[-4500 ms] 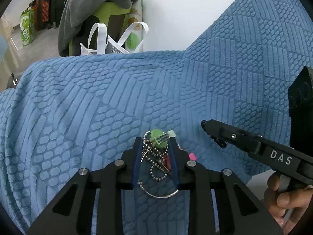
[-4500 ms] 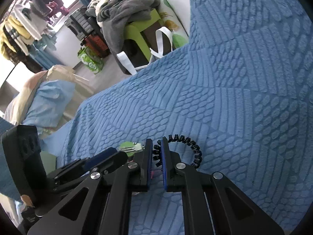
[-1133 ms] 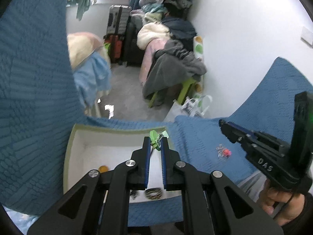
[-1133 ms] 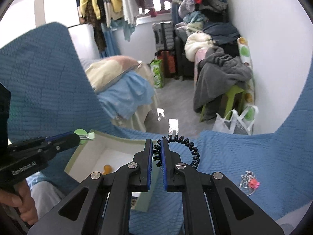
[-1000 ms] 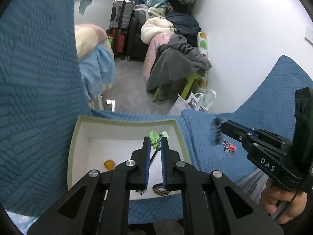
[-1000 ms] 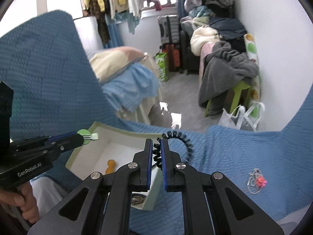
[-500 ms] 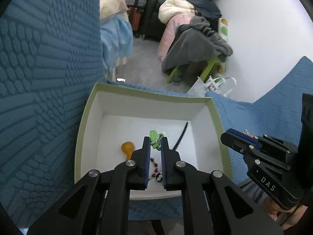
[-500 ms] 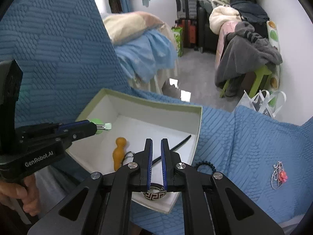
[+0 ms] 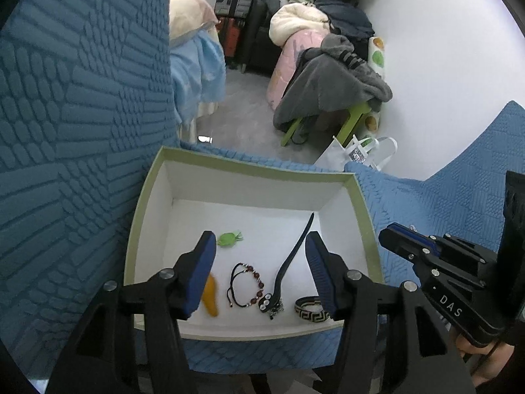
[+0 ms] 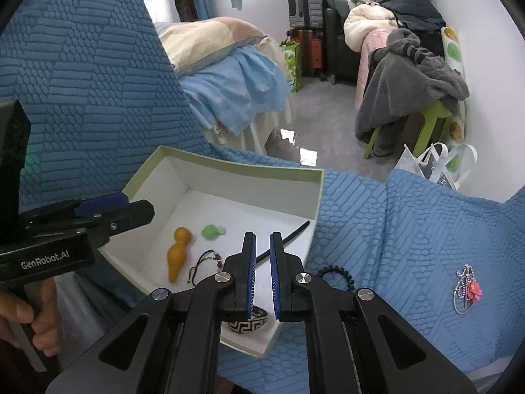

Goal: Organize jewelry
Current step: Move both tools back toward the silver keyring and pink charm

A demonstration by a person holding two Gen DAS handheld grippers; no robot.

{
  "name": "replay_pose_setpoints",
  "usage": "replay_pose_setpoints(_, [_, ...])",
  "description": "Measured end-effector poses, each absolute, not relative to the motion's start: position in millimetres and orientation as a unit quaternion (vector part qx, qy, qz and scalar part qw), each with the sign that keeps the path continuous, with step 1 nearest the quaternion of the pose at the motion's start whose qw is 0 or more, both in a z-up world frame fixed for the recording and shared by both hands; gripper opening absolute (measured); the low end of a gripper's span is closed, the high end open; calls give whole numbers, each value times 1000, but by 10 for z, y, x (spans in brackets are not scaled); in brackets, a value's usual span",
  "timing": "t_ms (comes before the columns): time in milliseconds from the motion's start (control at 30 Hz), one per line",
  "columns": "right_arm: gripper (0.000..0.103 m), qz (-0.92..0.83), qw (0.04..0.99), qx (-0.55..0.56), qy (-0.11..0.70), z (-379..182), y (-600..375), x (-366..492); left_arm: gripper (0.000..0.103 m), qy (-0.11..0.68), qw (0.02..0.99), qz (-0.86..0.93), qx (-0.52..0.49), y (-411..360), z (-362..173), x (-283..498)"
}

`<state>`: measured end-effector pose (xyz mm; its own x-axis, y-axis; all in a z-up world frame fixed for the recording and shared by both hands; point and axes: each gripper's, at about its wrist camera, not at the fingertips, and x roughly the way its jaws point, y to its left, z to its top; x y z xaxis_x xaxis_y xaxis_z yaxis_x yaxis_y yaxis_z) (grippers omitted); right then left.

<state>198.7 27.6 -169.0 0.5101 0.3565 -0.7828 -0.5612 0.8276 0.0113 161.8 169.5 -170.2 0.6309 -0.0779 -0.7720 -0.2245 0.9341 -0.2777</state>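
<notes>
My left gripper (image 9: 261, 246) hangs over the green-rimmed white box (image 9: 249, 164), its jaws opening with nothing pressed between them. The green clip (image 9: 229, 239) lies loose on the box floor just past the left fingertip. An orange gourd charm (image 10: 177, 256), a beaded bracelet (image 9: 246, 285), a black strap (image 9: 295, 252) and a patterned bangle (image 9: 310, 305) also lie inside. My right gripper (image 10: 262, 246) is shut over the box's near right corner. The black coil hair tie (image 10: 338, 272) pokes out from under its right finger, and where the pads hold it is hidden.
A keychain with a pink flower (image 10: 467, 287) lies on the blue textured blanket (image 10: 410, 229) to the right of the box. Beyond the blanket's edge are a bare floor, a bed (image 10: 229, 75), a green stool under grey clothes (image 10: 410, 82) and a white bag (image 10: 436, 164).
The left jaws opened and the green clip dropped into the box. Both grippers sank toward the box. The coil swung from the right gripper's tips to beneath its right finger.
</notes>
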Motion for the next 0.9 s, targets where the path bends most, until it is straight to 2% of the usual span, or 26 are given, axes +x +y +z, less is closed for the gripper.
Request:
replay_pose_setpoints(400, [6, 256, 887, -116, 366, -1408, -222, 1891, 57, 354, 919, 18, -172, 1228, -1324, 1597])
replay_pose_setpoints(900, [6, 189, 922, -99, 324, -1342, -1388, 1719, 57, 320, 935, -29, -149, 361, -1150, 1724])
